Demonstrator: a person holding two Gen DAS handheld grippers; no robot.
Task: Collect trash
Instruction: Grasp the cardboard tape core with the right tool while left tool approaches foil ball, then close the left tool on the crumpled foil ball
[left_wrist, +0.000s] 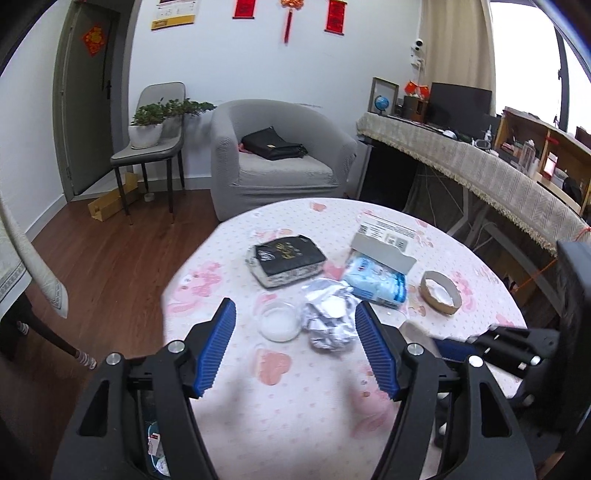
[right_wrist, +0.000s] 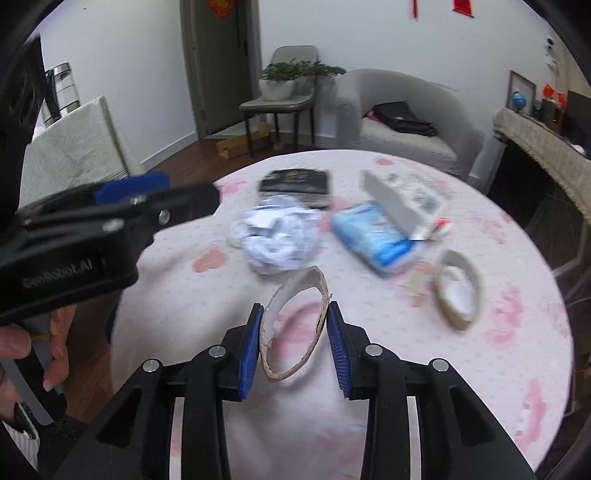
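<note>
My left gripper (left_wrist: 295, 314) is open above the round table, its blue pads on either side of a crumpled paper ball (left_wrist: 328, 317) and a small clear dish (left_wrist: 279, 320). My right gripper (right_wrist: 295, 314) is shut on a cardboard tape ring (right_wrist: 295, 325), squeezed oval and held above the table. The paper ball (right_wrist: 277, 234) lies ahead of it. A blue tissue pack (left_wrist: 376, 282) (right_wrist: 373, 236) and a second cardboard ring (left_wrist: 441, 291) (right_wrist: 460, 291) lie to the right. The left gripper (right_wrist: 155, 192) shows at the left in the right wrist view.
A black book (left_wrist: 286, 260) and an open white carton (left_wrist: 384, 240) lie farther back on the pink tablecloth (left_wrist: 295, 387). A bin with trash (left_wrist: 155, 443) shows below the table's left edge. A grey armchair (left_wrist: 280, 155) and a chair with plants (left_wrist: 155, 136) stand behind.
</note>
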